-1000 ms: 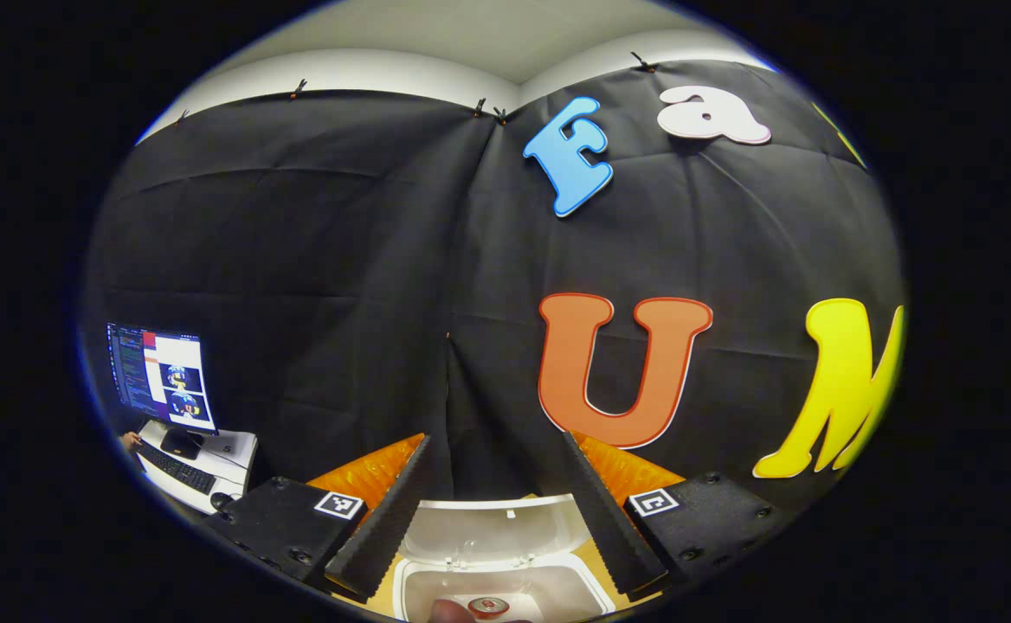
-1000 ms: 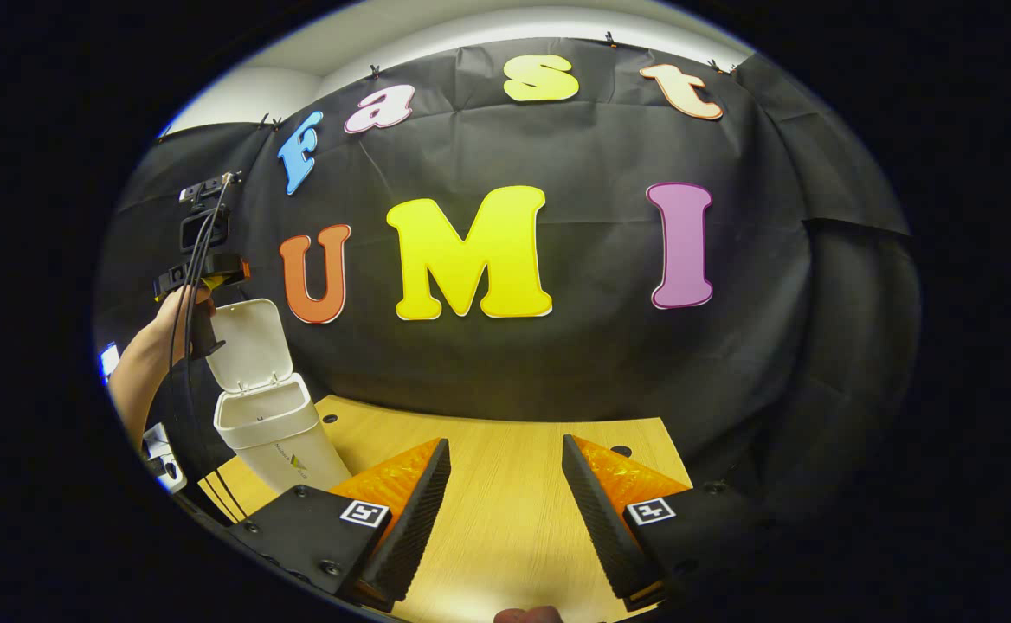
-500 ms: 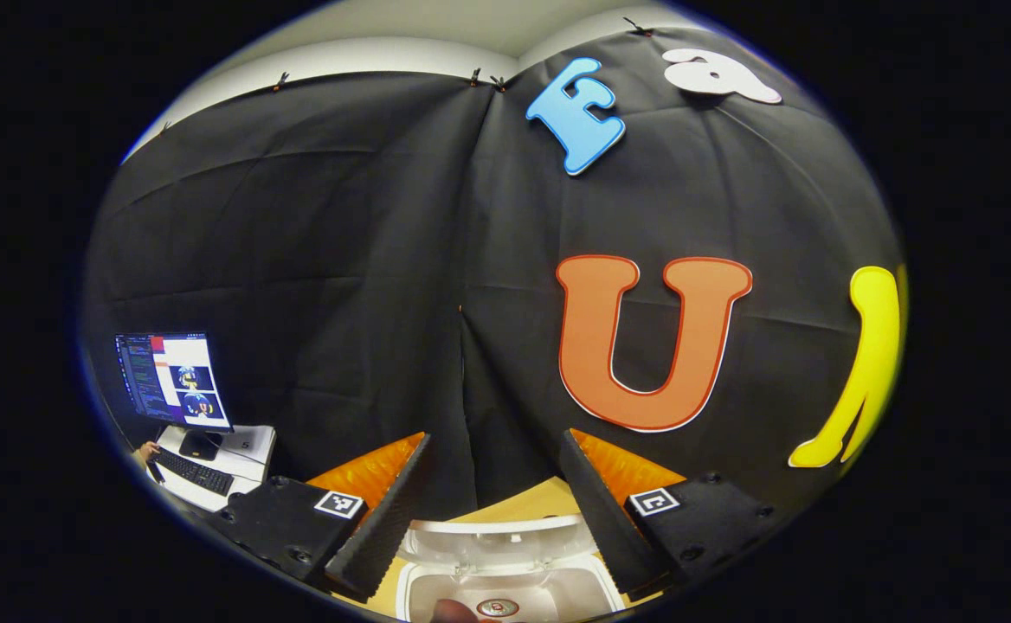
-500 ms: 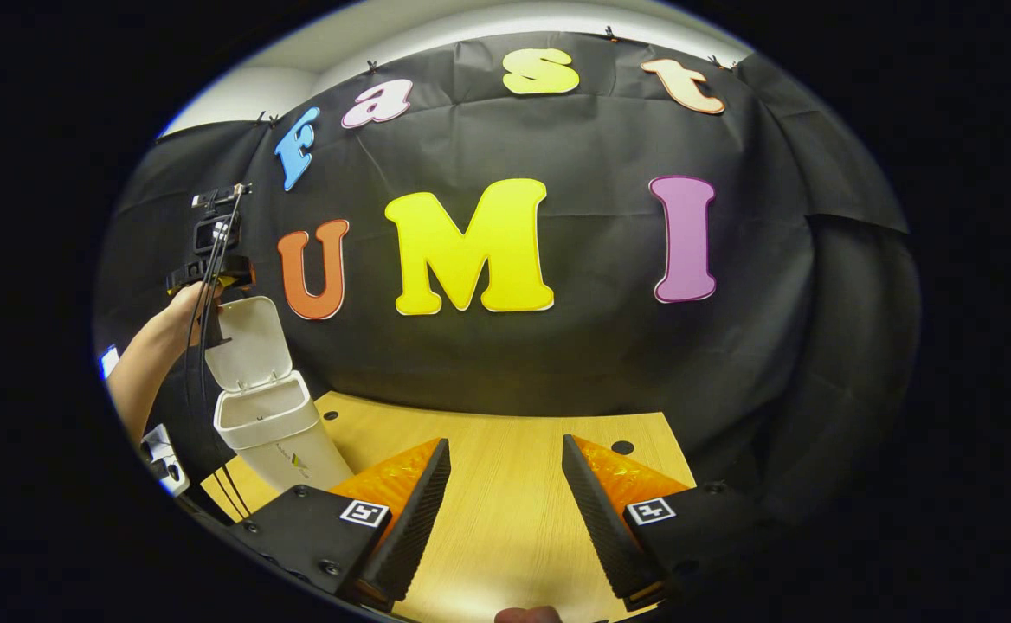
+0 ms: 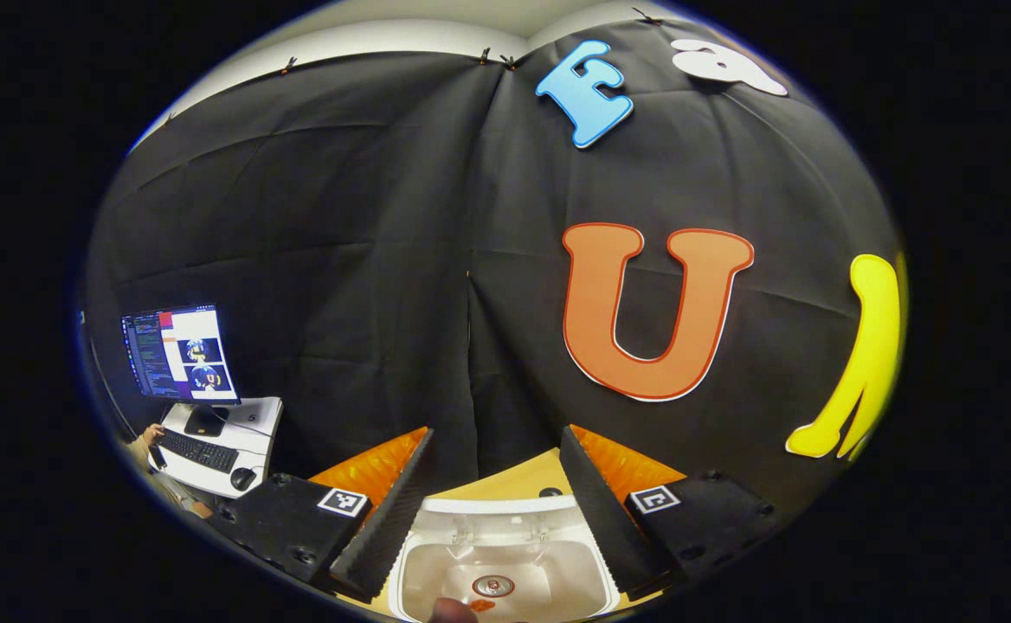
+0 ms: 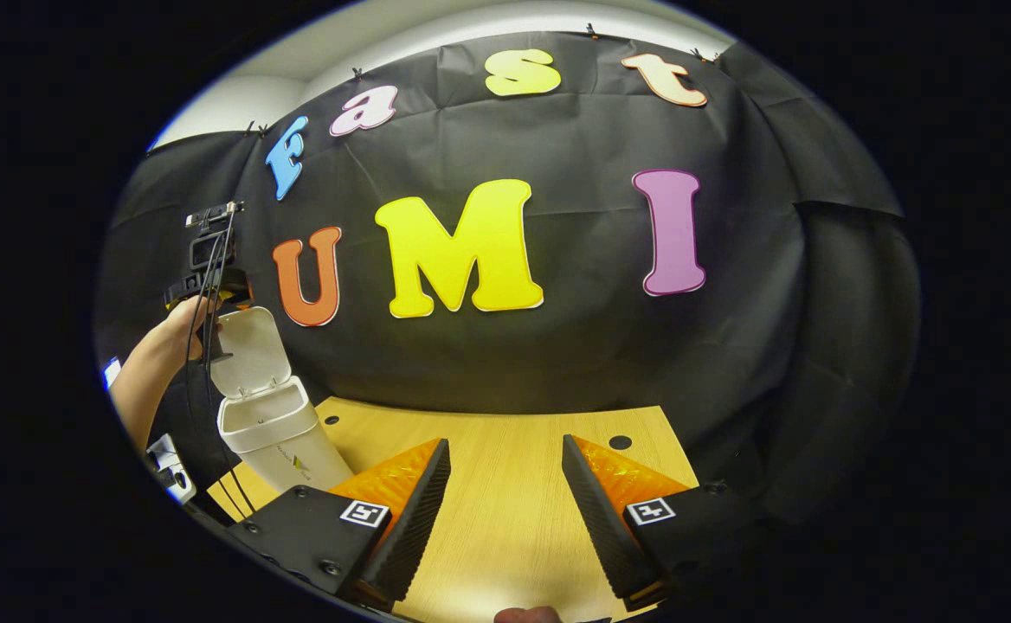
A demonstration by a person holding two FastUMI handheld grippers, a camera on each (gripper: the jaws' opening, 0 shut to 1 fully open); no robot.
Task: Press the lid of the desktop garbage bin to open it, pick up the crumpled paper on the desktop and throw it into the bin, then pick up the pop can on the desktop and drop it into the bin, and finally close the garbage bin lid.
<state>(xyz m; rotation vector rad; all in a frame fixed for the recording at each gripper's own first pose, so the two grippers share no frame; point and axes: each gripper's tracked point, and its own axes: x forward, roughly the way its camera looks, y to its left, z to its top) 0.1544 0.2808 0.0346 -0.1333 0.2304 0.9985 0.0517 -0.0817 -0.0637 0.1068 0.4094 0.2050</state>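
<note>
In the left gripper view my left gripper [image 5: 495, 506] hangs open straight above the white garbage bin [image 5: 436, 573]. The bin's lid [image 5: 499, 519] stands raised at its far side. Down inside the bin lies the pop can [image 5: 492, 586], top end up. In the right gripper view the same bin [image 6: 273, 433] stands at the table's far left with its lid [image 6: 247, 350] upright. A hand [image 6: 178, 324] holds the left gripper [image 6: 211, 268] over it there. My right gripper [image 6: 505, 493] is open above bare tabletop, nothing between its fingers. The crumpled paper is hidden from me.
The wooden table [image 6: 505, 459] runs to the black cloth wall and has small round holes [image 6: 619, 442] near its far edge. Beyond the booth at the left, a monitor [image 5: 178, 353], keyboard and mouse sit on a white desk.
The left gripper has tilted down and moved over the bin, so more of the bin's inside and the can show. The right gripper has barely shifted.
</note>
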